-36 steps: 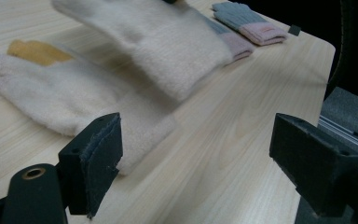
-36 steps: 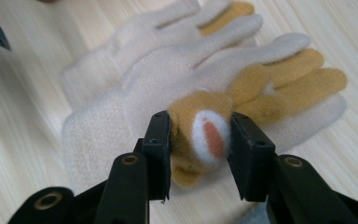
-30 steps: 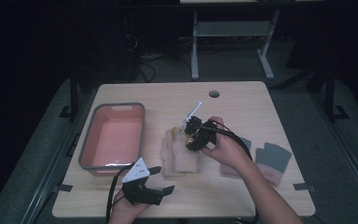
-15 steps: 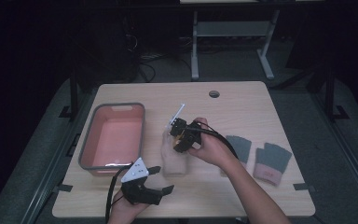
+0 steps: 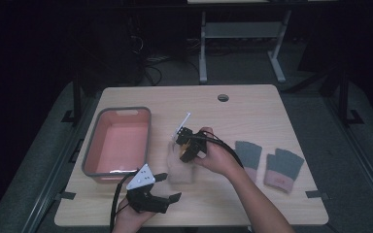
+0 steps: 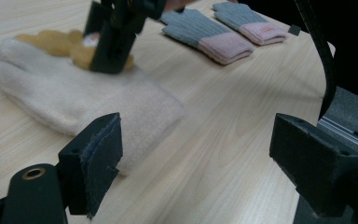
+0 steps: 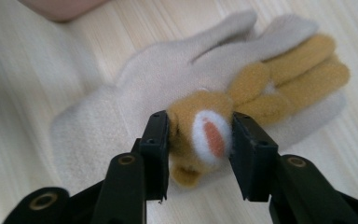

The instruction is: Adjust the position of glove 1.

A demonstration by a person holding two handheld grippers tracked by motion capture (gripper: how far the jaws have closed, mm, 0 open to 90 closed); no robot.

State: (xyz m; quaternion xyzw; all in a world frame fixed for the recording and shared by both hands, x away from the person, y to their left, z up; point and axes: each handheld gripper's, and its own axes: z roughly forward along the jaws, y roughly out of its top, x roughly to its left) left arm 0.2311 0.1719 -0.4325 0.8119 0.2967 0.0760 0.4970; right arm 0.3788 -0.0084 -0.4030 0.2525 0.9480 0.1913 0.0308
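You have three gloves on the desk (image 5: pixel 252 102): two grey knit gloves with pink cuffs (image 5: pixel 264 162) at right, and one cream fleece glove with a mustard animal face (image 7: pixel 200 88) at centre, long axis running up-frame, fingers up. Your right claw (image 7: pixel 200 144), its jaws just opening slightly, pinches the face; your left claw (image 6: pixel 196 154) gapes wide

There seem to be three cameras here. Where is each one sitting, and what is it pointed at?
High view: above the person's side, looking forward and down on the table; both forearms enter from below.
Left gripper view: rides the left tongs, low over the table, facing the cream glove; its own open jaws show.
Right gripper view: rides the right tongs, looking down, jaws around the glove's orange patch.
All share the cream glove.
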